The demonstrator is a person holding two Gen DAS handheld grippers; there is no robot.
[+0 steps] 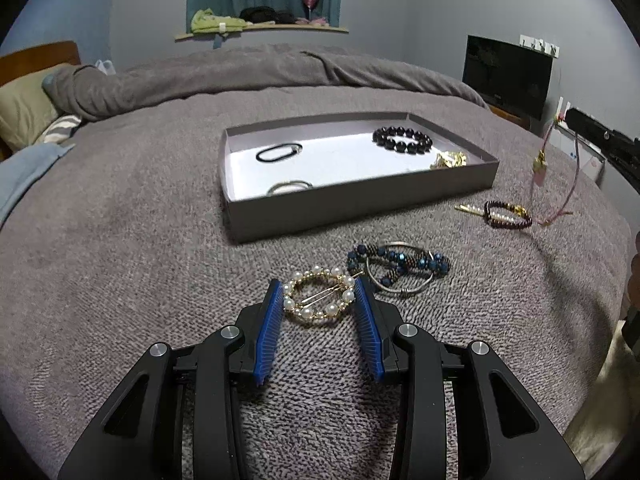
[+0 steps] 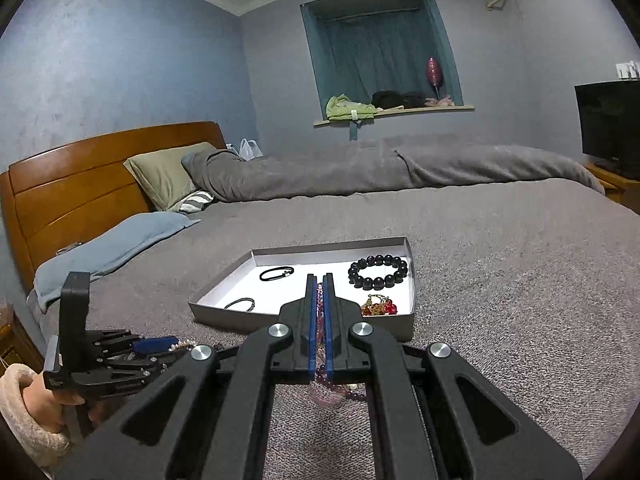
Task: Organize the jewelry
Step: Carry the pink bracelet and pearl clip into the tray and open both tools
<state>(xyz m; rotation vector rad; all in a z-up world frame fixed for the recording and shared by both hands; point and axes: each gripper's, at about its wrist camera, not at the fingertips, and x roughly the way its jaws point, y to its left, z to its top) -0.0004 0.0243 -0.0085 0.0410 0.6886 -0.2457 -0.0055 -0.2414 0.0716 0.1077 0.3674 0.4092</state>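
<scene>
Just in front of the grey tray [image 1: 360, 200], on the bed's grey blanket [image 1: 120, 240], lies the pearl hair clip [image 1: 319, 300], and my left hand-held gripper [image 1: 319, 300] has its blue pads on either side of the ring, touching or nearly touching its rim; I cannot tell whether they press it yet. The clip looks light and stiff, a thin gilt hoop set with pearls and a slim bar across the middle. The pearls are smooth and could slip, so I judge the best hold is across the hoop's outer rim, squeezed gently so the wire does not bend.

My right hand-held gripper [image 2: 319, 300] is closed on a pink beaded string [image 2: 319, 312], which hangs limp below the pads; in the left view its tassel [image 1: 540, 168] dangles to the right of the tray. It is soft and will swing, so it needs lowering slowly.

Beside the clip, still nearer than the tray, lie a blue bead bracelet [image 1: 400, 262] on a silver bangle [image 1: 400, 286]; further right lies a dark red bracelet [image 1: 508, 214]. Inside the tray are a black bead bracelet [image 1: 402, 139], a black hair tie [image 1: 278, 153], another band [image 1: 289, 187] and a gold piece [image 1: 450, 159].
</scene>
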